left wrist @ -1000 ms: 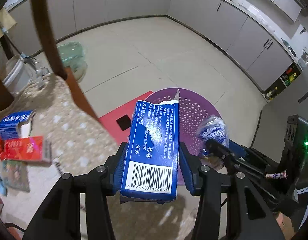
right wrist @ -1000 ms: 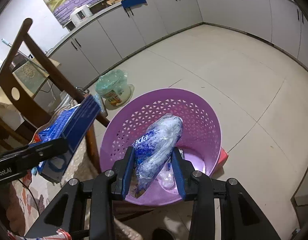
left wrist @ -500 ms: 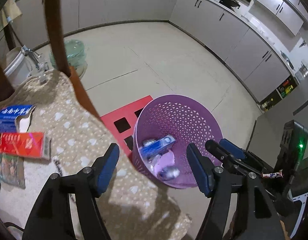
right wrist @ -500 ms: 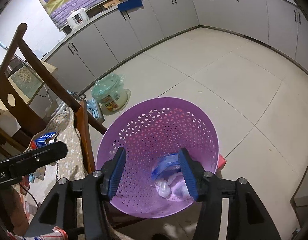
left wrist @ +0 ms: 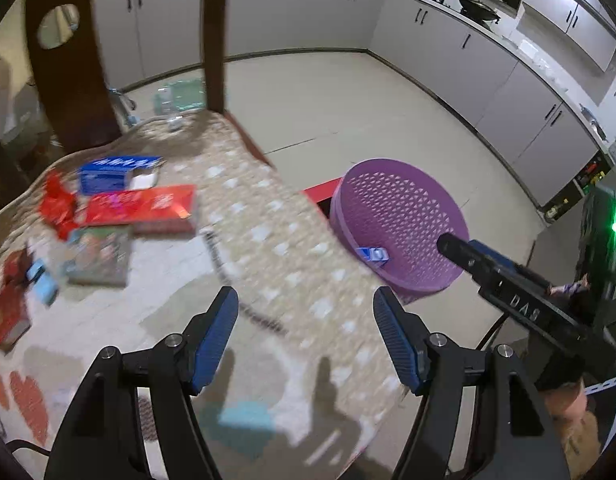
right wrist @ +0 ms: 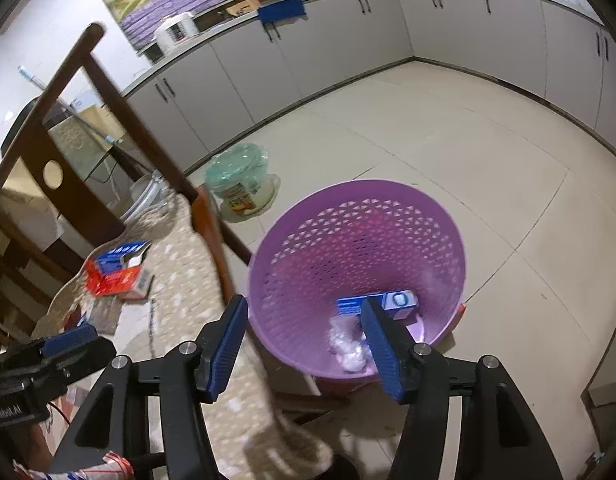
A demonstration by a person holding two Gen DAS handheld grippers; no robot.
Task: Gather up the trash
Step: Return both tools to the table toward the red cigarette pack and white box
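Note:
A purple mesh basket (left wrist: 404, 200) (right wrist: 348, 216) stands on the floor beside the table. Inside it lie a blue box (right wrist: 392, 302) (left wrist: 372, 255) and a crumpled clear bag (right wrist: 346, 344). My right gripper (right wrist: 304, 304) hangs over the basket's near rim, its jaws opening with nothing between them. Over the patterned tablecloth (left wrist: 268, 248) my left gripper (left wrist: 305, 300) stands open and holds nothing. Further left on the cloth lie a blue carton (left wrist: 116, 172), a red packet (left wrist: 140, 204), a red wrapper (left wrist: 58, 204) and several other scraps.
A dark wooden chair back (left wrist: 68, 60) rises behind the table. A green-lidded bucket (right wrist: 240, 184) stands on the tiled floor past the table corner. A red stool (left wrist: 320, 192) shows under the basket. Grey cabinets (right wrist: 348, 40) line the walls.
Both grippers let go: the blue box and the plastic bag dropped into the basket and both jaws opened. My left gripper swung left, back over the table.

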